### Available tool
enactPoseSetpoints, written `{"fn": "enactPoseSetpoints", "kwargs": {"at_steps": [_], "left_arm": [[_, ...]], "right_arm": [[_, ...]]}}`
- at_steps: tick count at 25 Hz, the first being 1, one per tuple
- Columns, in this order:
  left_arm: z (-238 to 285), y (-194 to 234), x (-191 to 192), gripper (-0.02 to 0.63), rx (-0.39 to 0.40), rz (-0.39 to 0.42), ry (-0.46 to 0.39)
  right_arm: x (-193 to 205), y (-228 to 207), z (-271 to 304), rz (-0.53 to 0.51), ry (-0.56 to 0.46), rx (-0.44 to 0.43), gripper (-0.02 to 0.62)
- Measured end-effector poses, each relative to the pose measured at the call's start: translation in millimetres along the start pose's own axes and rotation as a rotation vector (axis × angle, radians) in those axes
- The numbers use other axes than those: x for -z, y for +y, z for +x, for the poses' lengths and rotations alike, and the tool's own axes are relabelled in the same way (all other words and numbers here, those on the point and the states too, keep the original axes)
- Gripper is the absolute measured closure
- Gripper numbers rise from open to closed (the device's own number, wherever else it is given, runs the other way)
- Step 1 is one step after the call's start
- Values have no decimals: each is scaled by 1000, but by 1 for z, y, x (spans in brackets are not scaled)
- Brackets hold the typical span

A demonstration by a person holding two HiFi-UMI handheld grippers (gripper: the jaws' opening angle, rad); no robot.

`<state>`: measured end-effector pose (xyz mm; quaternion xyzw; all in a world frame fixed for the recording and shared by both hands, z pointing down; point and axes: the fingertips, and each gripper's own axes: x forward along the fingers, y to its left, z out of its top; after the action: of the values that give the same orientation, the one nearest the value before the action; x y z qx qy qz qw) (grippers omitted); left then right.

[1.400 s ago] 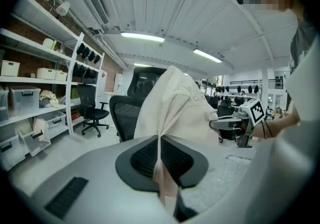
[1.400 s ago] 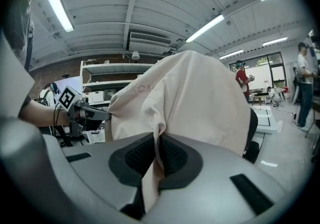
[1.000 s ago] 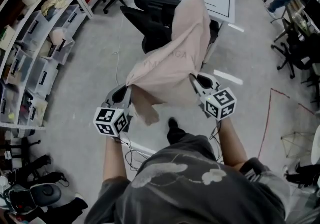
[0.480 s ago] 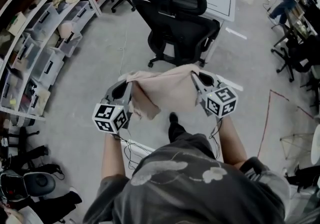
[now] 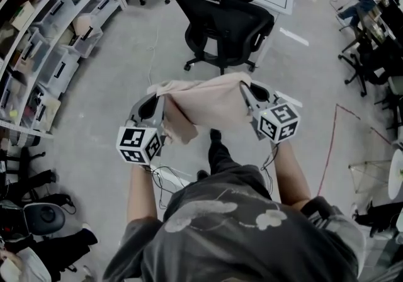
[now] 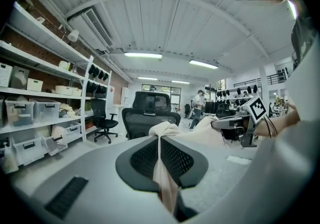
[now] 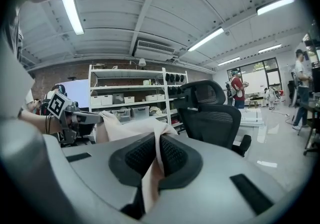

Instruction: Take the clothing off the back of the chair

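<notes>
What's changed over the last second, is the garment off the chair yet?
The pink garment came off the black chair and was drawn back toward the person; the chair back is now bare. The left gripper and right gripper stayed shut on it.

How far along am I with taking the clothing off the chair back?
Done: the pink garment is off the chair, whose back stands bare. In hand: the left tongs and the right tongs are each shut on an edge of the garment, which hangs spread between them, apart from the chair. Left: nothing of the removal itself; likely only putting the garment somewhere.
</notes>
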<state>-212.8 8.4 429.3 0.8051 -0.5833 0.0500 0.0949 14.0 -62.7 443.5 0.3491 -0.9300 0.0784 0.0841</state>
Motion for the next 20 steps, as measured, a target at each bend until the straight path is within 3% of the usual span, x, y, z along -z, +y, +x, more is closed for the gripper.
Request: {"fn": "enactPoseSetpoints", "kwargs": {"at_steps": [20], "left_arm": [[-47, -10, 30, 600, -46, -72, -12]], "right_arm": [[32, 46, -37, 15, 37, -19, 592]]}}
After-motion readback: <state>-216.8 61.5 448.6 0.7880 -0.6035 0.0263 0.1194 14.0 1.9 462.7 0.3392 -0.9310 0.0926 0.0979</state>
